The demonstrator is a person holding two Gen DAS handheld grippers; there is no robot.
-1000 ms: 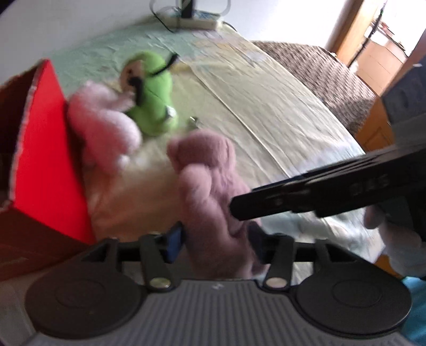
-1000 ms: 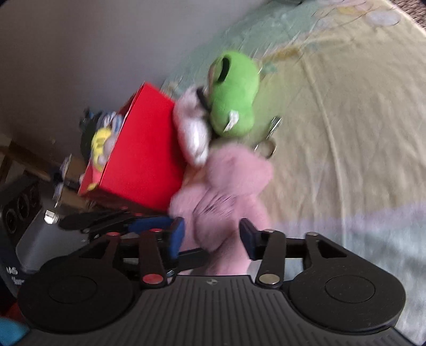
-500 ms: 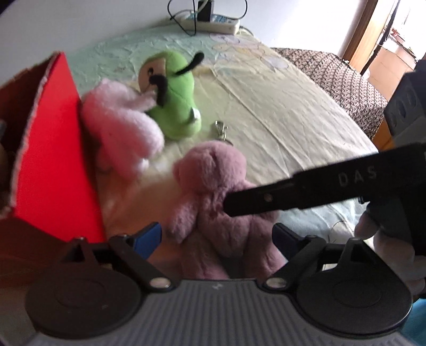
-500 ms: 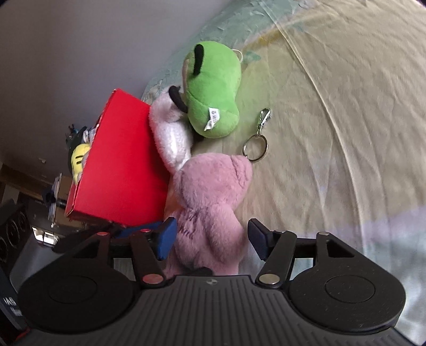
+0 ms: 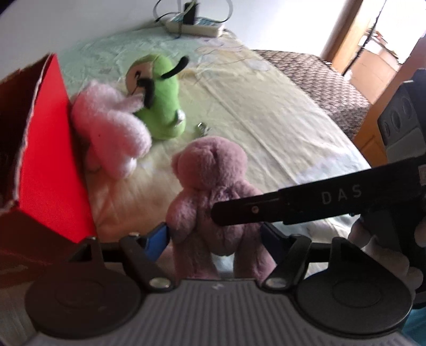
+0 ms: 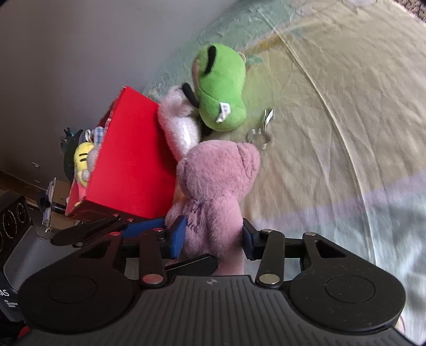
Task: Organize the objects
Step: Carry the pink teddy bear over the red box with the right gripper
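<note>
A mauve pink teddy bear (image 5: 213, 186) (image 6: 213, 191) stands upright on the pale bedsheet, next to a red box (image 5: 53, 149) (image 6: 133, 154). My left gripper (image 5: 214, 237) straddles its lower body. Its jaws are closing, the left blue pad (image 5: 158, 238) brushing the bear's arm without a clear squeeze. My right gripper (image 6: 213, 237) comes in from the right, its jaws closing too, and both pads press the bear's flanks. One right finger (image 5: 266, 210) crosses the bear's side in the left wrist view. The left gripper's fingers (image 6: 143, 226) show beside the box.
A pale pink plush (image 5: 111, 133) (image 6: 178, 125) leans on the box, with a green plush (image 5: 162, 106) (image 6: 221, 87) behind it. A key ring (image 6: 259, 135) lies by the bear's head. Toys, one yellow (image 6: 82, 159), fill the box. A power strip (image 5: 194, 24) sits at the far bed edge.
Both pairs of jaws stood wider half a second ago and have narrowed around the bear again. The bear has gone from leaning back on the sheet to upright.
</note>
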